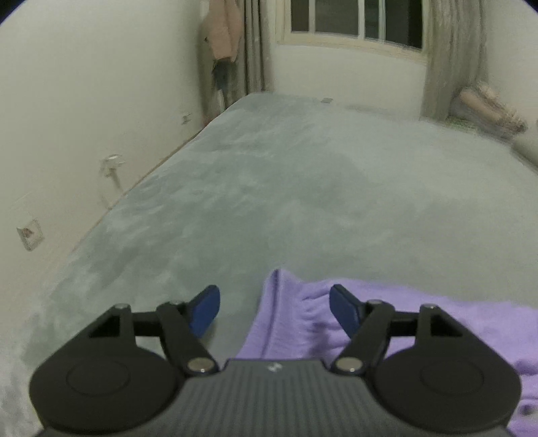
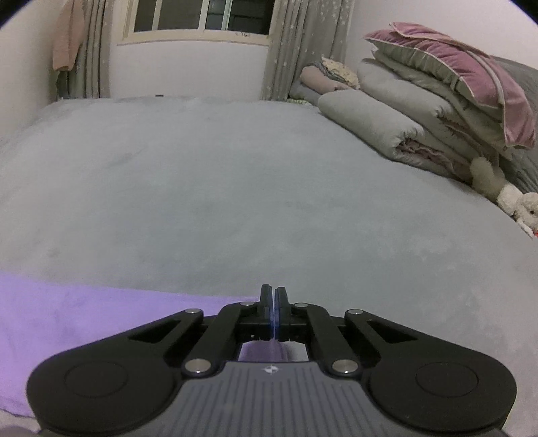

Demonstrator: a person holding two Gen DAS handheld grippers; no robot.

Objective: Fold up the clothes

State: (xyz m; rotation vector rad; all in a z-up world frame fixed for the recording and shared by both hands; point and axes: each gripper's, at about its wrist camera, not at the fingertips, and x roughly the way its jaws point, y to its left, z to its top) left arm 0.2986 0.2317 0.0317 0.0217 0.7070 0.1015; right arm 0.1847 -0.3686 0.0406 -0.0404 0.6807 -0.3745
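Observation:
A purple garment lies on the grey bed cover at the near edge. My left gripper is open and hangs just above the garment's left hem. One blue pad is over bare cover and the other over purple cloth. In the right wrist view the purple garment spreads to the left. My right gripper is shut at the garment's right corner, and a peak of purple cloth rises into its closed fingers from below.
Folded quilts and a pink pillow are stacked at the bed's right side, with a plush toy below them. A wall with sockets runs along the left edge. Curtains and a window stand behind the bed.

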